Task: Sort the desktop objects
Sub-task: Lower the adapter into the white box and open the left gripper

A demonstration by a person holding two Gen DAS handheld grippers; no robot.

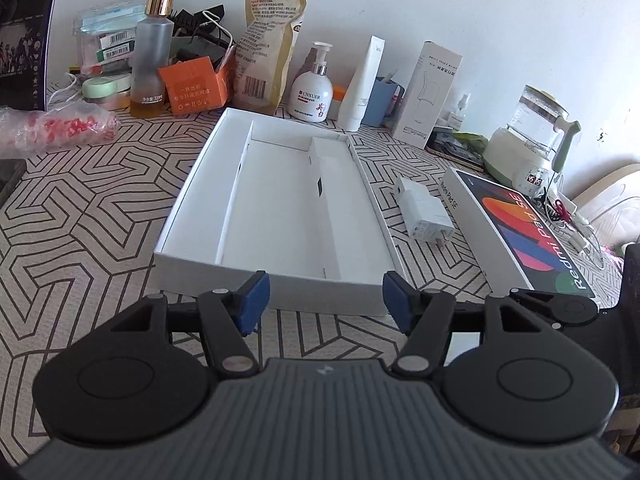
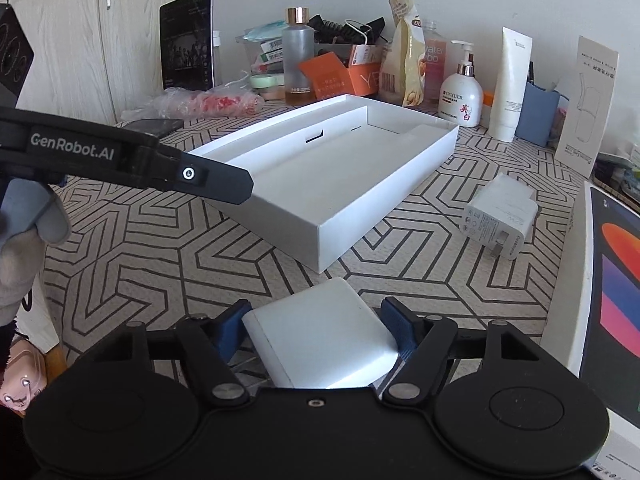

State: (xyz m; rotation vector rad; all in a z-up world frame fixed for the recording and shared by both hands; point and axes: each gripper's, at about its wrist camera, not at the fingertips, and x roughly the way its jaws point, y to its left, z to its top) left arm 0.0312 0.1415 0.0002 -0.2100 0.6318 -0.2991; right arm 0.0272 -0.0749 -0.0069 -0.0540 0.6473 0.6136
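Note:
An open white box tray [image 1: 192, 196] [image 2: 352, 232] lies on the patterned tablecloth, with white card dividers inside. A white charger plug [image 1: 424, 212] [image 2: 500, 220] lies to its right. The box lid marked Redmi Pad SE [image 1: 520, 232] [image 2: 600, 280] lies further right. My left gripper [image 1: 324, 300] is open and empty, just in front of the tray's near wall. My right gripper [image 2: 316, 328] has its blue pads against both sides of a small white box [image 2: 324, 340], held low over the cloth. The left gripper's arm [image 2: 120, 156] shows at the left of the right wrist view.
Along the wall stand a frosted bottle [image 1: 150, 56], an orange carton [image 1: 196, 84], a paper bag [image 1: 268, 44], a pump bottle [image 1: 314, 88], a white tube [image 1: 362, 84], a tall white carton [image 1: 428, 96] and a kettle [image 1: 532, 136]. A plastic bag [image 1: 56, 128] lies left.

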